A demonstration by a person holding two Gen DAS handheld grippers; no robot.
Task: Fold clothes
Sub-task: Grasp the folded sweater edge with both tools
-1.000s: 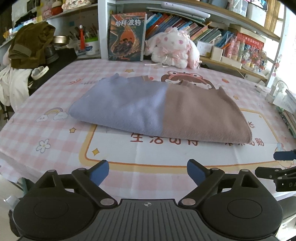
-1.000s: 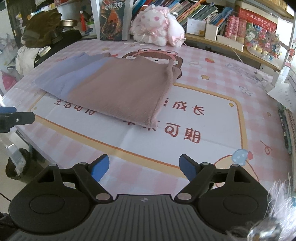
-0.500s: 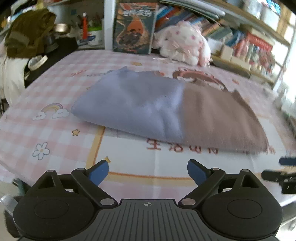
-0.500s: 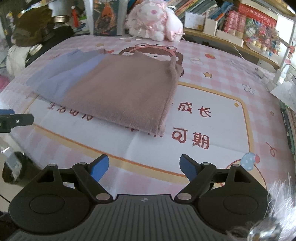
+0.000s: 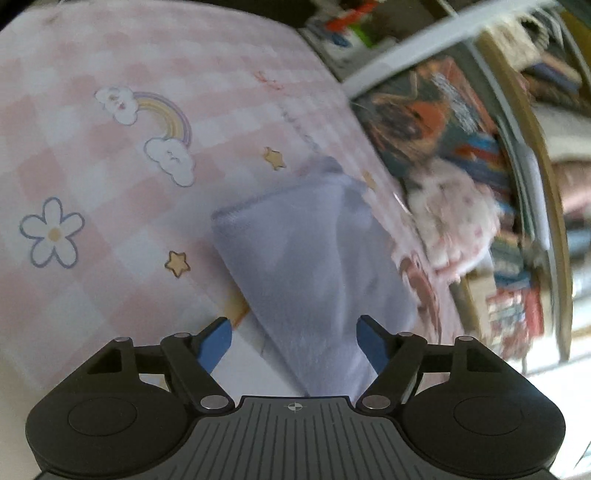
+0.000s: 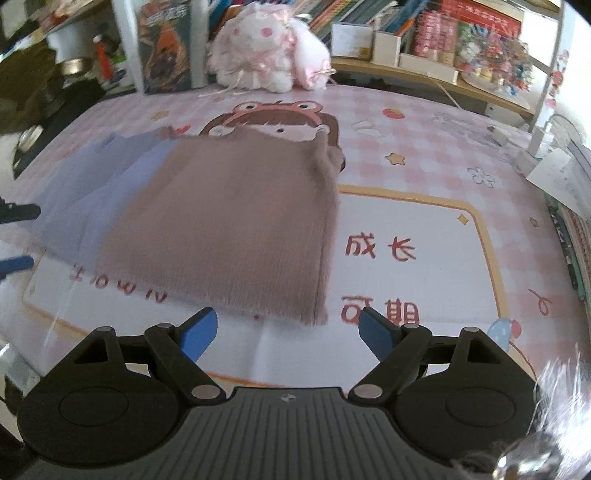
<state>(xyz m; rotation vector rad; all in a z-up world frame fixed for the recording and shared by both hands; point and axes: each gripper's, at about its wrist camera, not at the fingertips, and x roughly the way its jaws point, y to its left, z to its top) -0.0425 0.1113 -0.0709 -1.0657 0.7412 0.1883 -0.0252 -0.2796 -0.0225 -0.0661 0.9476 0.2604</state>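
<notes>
Folded garment, half lilac and half brown, lying flat on pink checked cartoon tablecloth. Brown half ahead of right gripper, its near hem just beyond the blue fingertips, lower right corner close to the gap between them; no contact visible. Right jaws spread wide, nothing between them but printed cloth. Lilac half seen from left gripper, view rolled and blurred: lilac end running from beyond the fingertips back between the two fingers toward the gripper body, left edge close to the left finger, right finger over the fabric. Left jaws closing, lilac fabric between them, pads not seen pressing on it. Rainbow, flower and star prints on the tablecloth to the left of the left fingers. Far beyond the right fingers: pink plush toy at the table's back edge, upright book to its left, shelves of books behind.
</notes>
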